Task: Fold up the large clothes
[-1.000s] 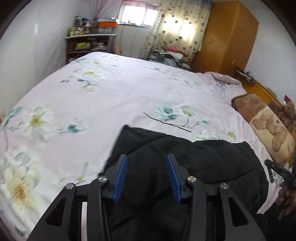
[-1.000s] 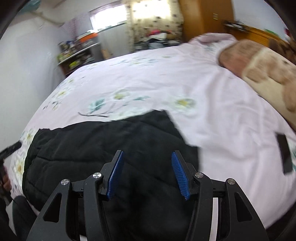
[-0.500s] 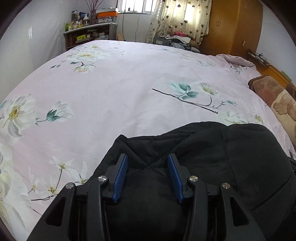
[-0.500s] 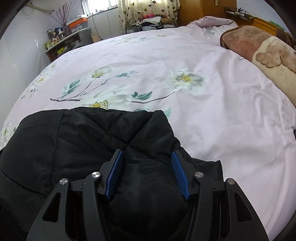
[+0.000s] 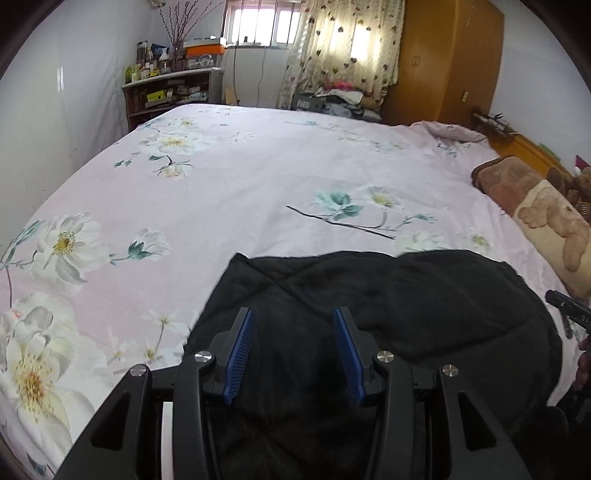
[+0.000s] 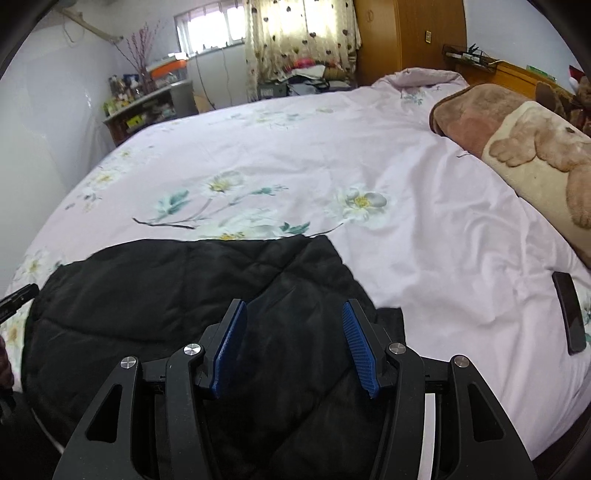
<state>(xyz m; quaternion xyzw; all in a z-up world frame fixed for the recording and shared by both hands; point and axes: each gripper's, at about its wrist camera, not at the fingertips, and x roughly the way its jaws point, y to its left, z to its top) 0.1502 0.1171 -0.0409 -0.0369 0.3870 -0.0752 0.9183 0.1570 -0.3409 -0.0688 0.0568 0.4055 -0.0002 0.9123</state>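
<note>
A black quilted padded jacket lies bunched at the near edge of a pink floral bedspread, bulky folds clamped in both the left gripper and right gripper.

Daylight through window — curtain glare, fisheye-bent edges.

Black quilted jacket on floral bedsheet, left gripper above.
</note>
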